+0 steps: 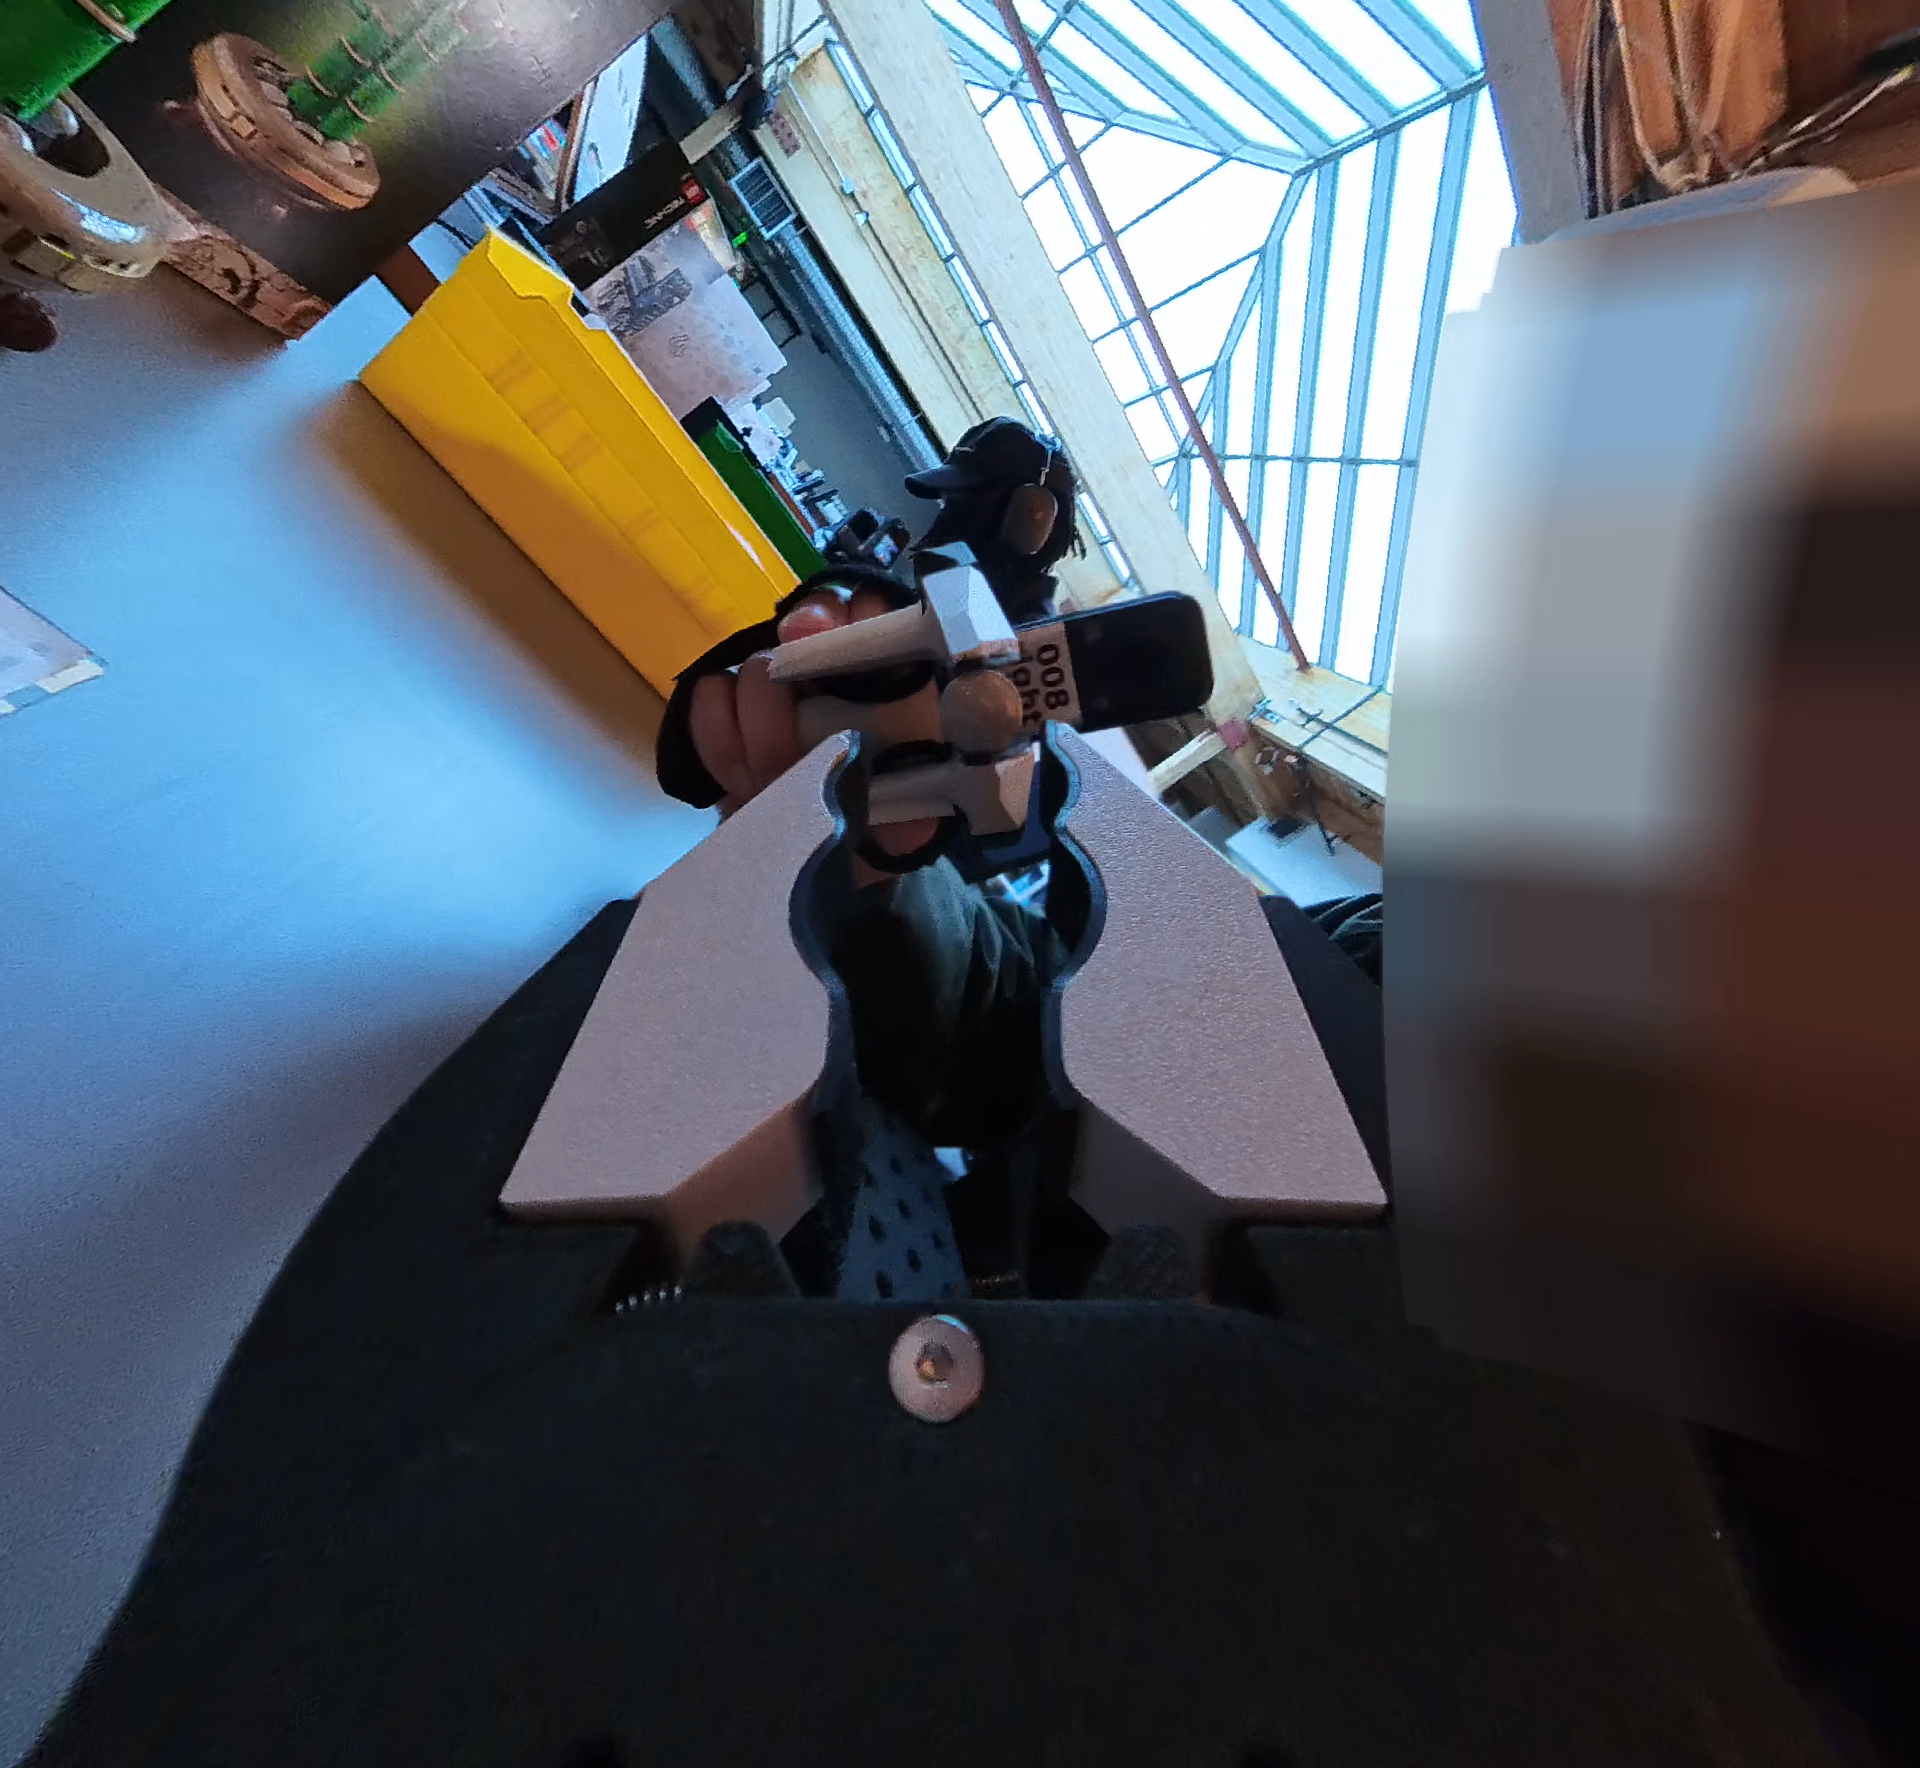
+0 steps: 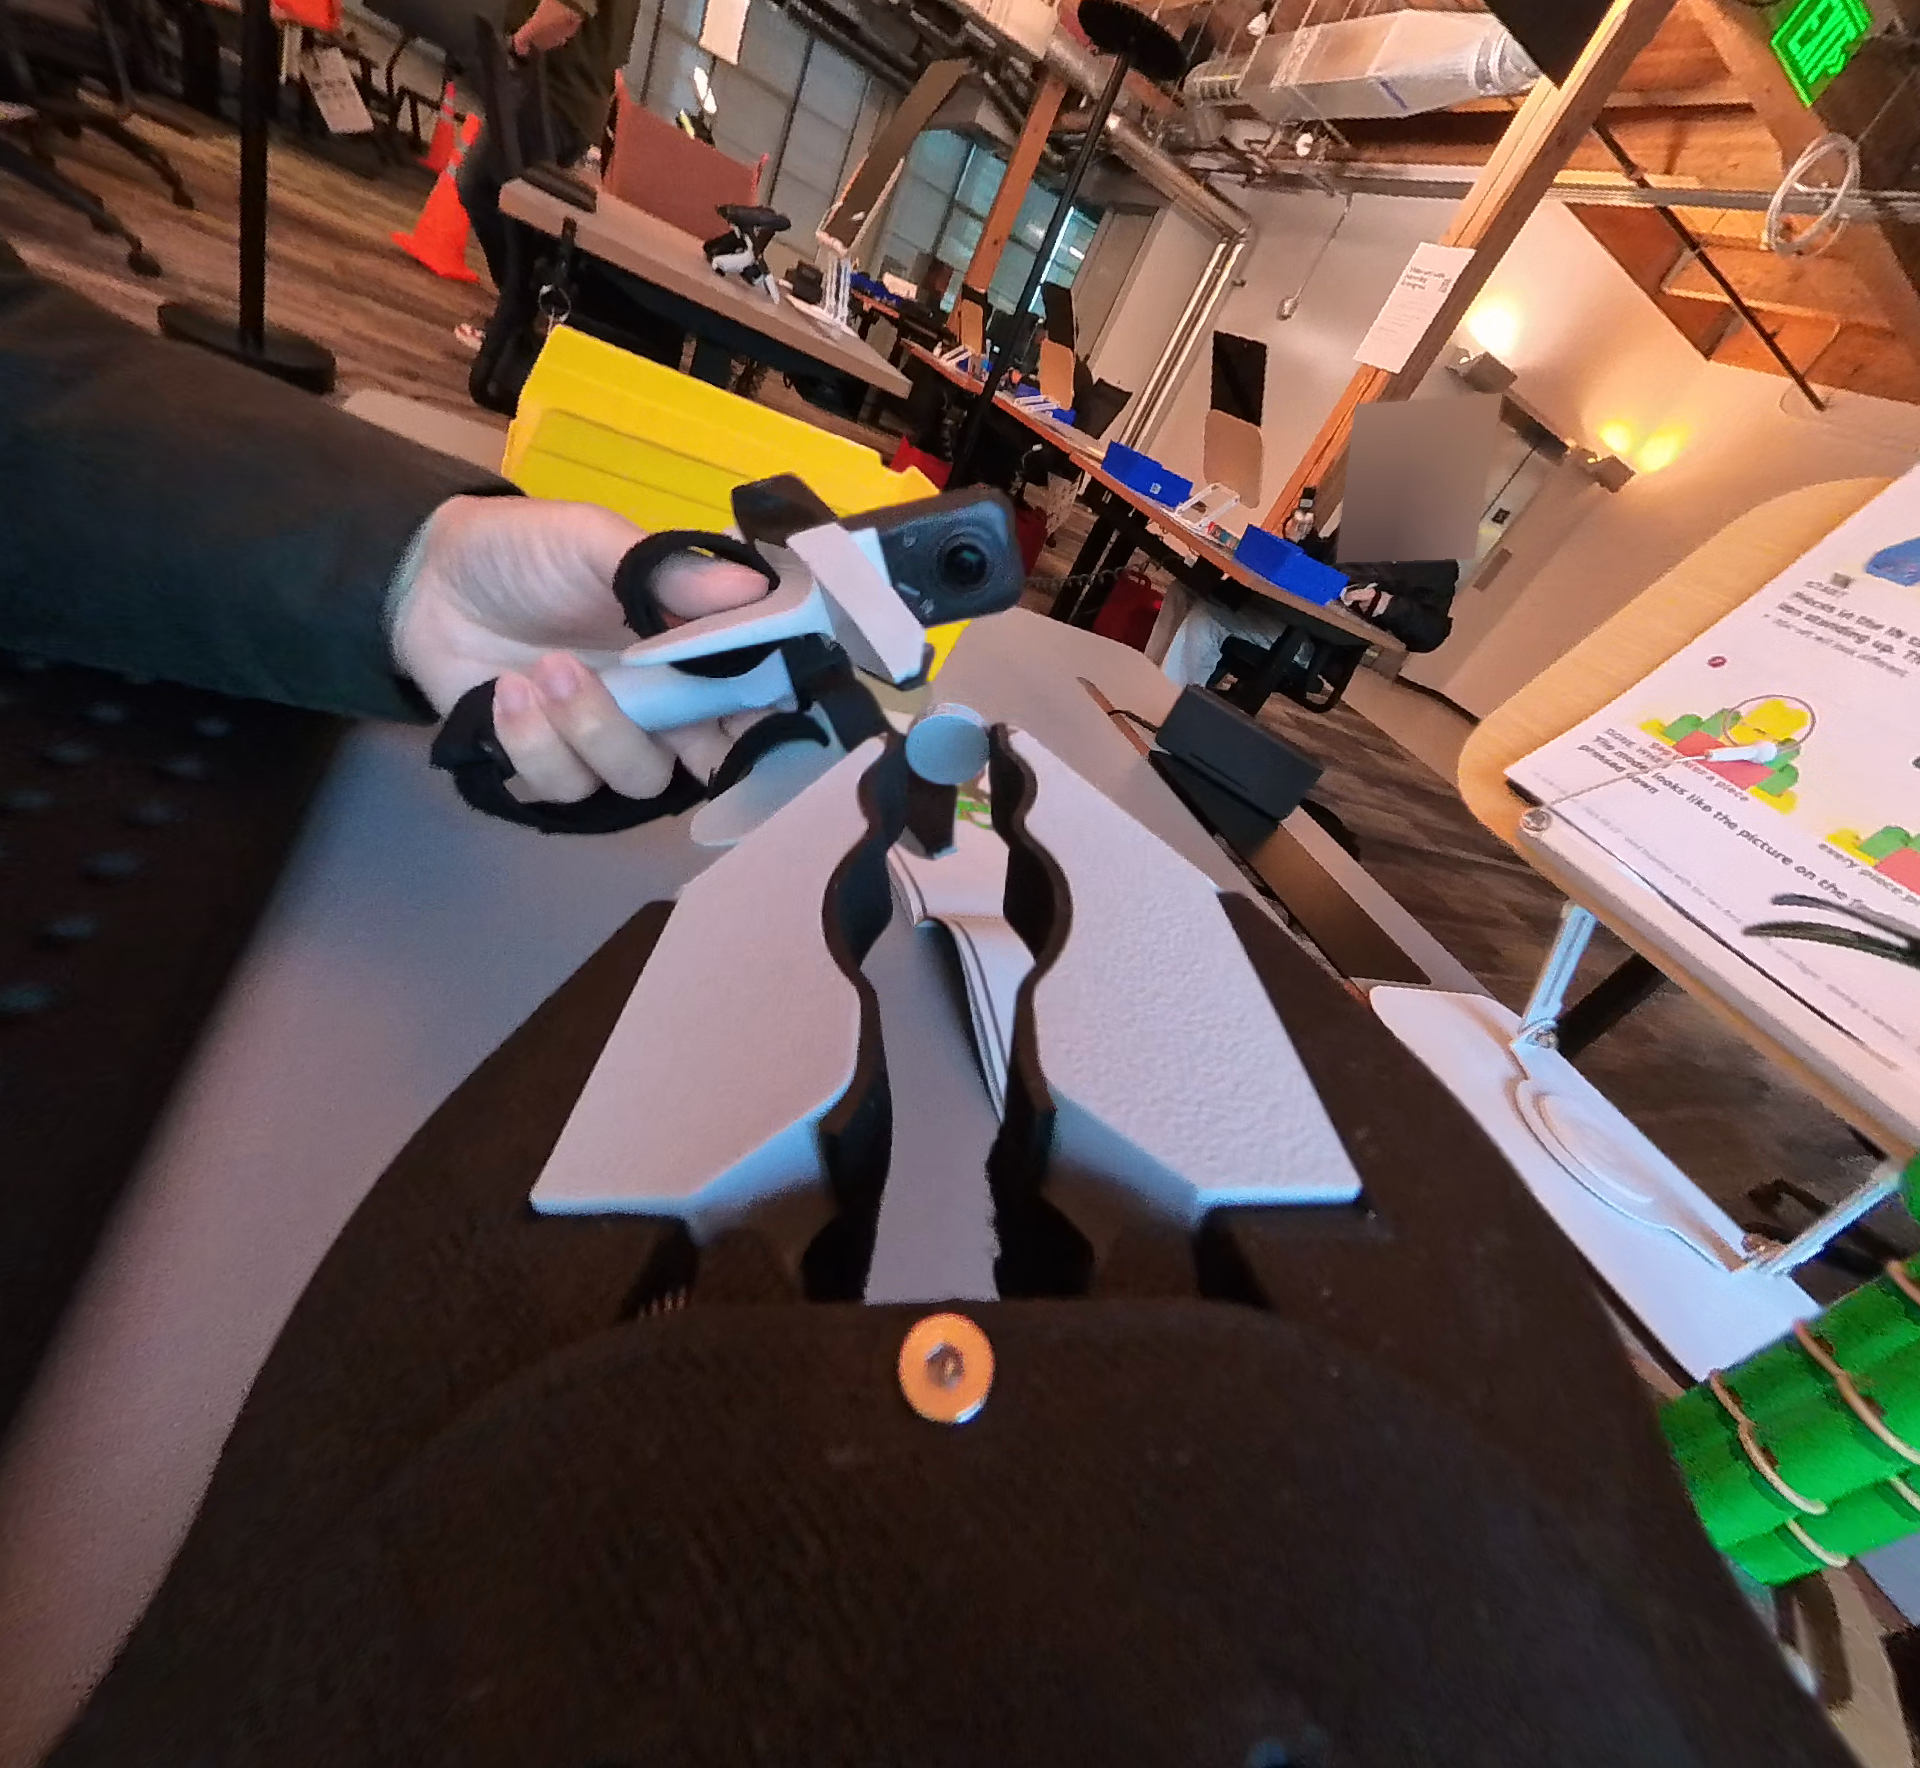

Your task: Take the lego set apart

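Two grippers: meeting tip to tip in the air above the grey counter, each facing the other.
Right gripper: pinching one small grey round piece right between its tips.
Left gripper: showing a gap between its fingers, pointing at the same piece; cannot tell whether gripping it or just sitting beside it.
Two hands: left hand and right hand, each wrapping a gripper handle, fingers through black loops.
One yellow bin: sitting on the counter behind the grippers.
One green brick build with tan bands: lying at the counter's edge, well apart from the grey piece.
One printed sheet: leaning tilted on one white stand at the right.
One black box: resting on the counter beyond the gripper tips.
Two orange cones: standing on the floor far back.
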Action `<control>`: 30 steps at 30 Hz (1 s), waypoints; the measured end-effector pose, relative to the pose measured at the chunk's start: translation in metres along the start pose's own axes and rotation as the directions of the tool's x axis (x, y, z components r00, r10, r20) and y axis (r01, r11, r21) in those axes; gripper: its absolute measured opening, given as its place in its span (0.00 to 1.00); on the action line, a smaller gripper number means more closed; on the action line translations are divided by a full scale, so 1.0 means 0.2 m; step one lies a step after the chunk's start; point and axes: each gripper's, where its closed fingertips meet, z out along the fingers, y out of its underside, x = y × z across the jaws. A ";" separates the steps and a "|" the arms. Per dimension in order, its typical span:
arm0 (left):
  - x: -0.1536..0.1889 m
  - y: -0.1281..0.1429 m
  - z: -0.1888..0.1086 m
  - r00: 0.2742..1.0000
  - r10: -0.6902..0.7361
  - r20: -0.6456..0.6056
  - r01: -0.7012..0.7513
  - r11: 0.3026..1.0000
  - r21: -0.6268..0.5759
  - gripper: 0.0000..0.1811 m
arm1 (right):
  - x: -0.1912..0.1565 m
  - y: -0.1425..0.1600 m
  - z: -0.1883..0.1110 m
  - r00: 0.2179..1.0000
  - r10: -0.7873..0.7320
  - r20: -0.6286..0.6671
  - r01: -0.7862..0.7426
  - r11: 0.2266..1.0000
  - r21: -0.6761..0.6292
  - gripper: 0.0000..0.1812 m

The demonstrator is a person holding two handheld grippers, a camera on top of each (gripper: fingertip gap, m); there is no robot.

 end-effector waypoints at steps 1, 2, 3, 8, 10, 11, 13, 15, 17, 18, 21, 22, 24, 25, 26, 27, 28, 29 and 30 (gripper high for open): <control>0.00 0.00 0.00 1.000 0.016 0.010 -0.016 1.000 -0.012 0.16 | -0.01 0.01 0.01 1.000 -0.015 0.010 0.015 1.000 -0.009 0.08; 0.00 0.01 0.00 0.999 0.032 0.015 -0.032 0.999 -0.022 0.14 | -0.02 0.01 0.01 1.000 -0.027 0.014 0.027 1.000 -0.016 0.08; 0.00 0.01 0.00 0.999 0.044 0.017 -0.043 0.999 -0.029 0.14 | -0.03 0.02 0.01 0.999 -0.037 0.019 0.037 0.999 -0.023 0.08; 0.01 0.02 0.00 0.998 0.059 0.014 -0.058 0.997 -0.046 0.07 | -0.05 0.03 0.02 0.997 -0.071 0.036 0.072 0.997 -0.041 0.08; 0.01 0.03 -0.01 0.998 0.062 0.010 -0.061 0.997 -0.053 0.07 | -0.05 0.03 0.02 0.997 -0.068 0.041 0.070 0.997 -0.041 0.08; 0.01 0.03 -0.01 0.998 0.065 0.011 -0.065 0.996 -0.057 0.07 | -0.06 0.03 0.02 0.996 -0.072 0.042 0.074 0.996 -0.042 0.08; 0.01 0.03 -0.01 0.997 0.073 0.013 -0.072 0.995 -0.064 0.07 | -0.06 0.03 0.02 0.996 -0.083 0.044 0.085 0.995 -0.044 0.08; 0.01 0.04 -0.01 0.997 0.072 0.014 -0.071 0.995 -0.067 0.07 | -0.06 0.03 0.02 0.995 -0.085 0.045 0.087 0.995 -0.046 0.08; 0.01 0.04 -0.01 0.997 0.078 0.018 -0.077 0.995 -0.068 0.07 | -0.06 0.03 0.02 0.995 -0.088 0.045 0.090 0.995 -0.048 0.08; 0.00 0.04 -0.01 0.997 0.081 0.021 -0.079 0.994 -0.069 0.07 | -0.06 0.03 0.02 0.995 -0.088 0.043 0.090 0.995 -0.047 0.08; 0.00 0.03 -0.01 0.996 0.088 0.030 -0.086 0.995 -0.055 0.07 | -0.05 0.02 0.02 0.994 -0.109 0.017 0.110 0.993 -0.038 0.08; 0.00 0.03 -0.01 0.995 0.091 0.033 -0.090 0.995 -0.051 0.07 | -0.05 0.02 0.02 0.993 -0.120 0.008 0.120 0.992 -0.039 0.08; 0.00 0.03 -0.01 0.995 0.095 0.038 -0.093 0.994 -0.051 0.07 | -0.05 0.03 0.02 0.992 -0.127 0.005 0.127 0.990 -0.054 0.08; -0.01 0.03 -0.01 0.995 0.096 0.042 -0.094 0.994 -0.052 0.07 | -0.05 0.03 0.02 0.992 -0.123 0.009 0.123 0.990 -0.064 0.08; -0.01 0.03 -0.01 0.995 0.094 0.045 -0.091 0.995 -0.051 0.07 | -0.05 0.03 0.02 0.993 -0.117 0.012 0.117 0.991 -0.070 0.08; -0.01 0.03 -0.01 0.995 0.086 0.045 -0.084 0.995 -0.049 0.07 | -0.05 0.03 0.02 0.994 -0.108 0.015 0.109 0.991 -0.073 0.08; -0.01 0.03 0.00 0.996 0.073 0.046 -0.071 0.996 -0.049 0.07 | -0.05 0.04 0.02 0.995 -0.102 0.023 0.104 0.992 -0.078 0.08; -0.01 0.03 0.00 0.997 0.064 0.049 -0.061 0.997 -0.054 0.07 | -0.05 0.04 0.01 0.994 -0.100 0.034 0.103 0.991 -0.082 0.08; -0.02 0.04 0.00 0.997 0.063 0.055 -0.059 0.996 -0.064 0.07 | -0.05 0.05 0.01 0.995 -0.091 0.046 0.095 0.992 -0.087 0.08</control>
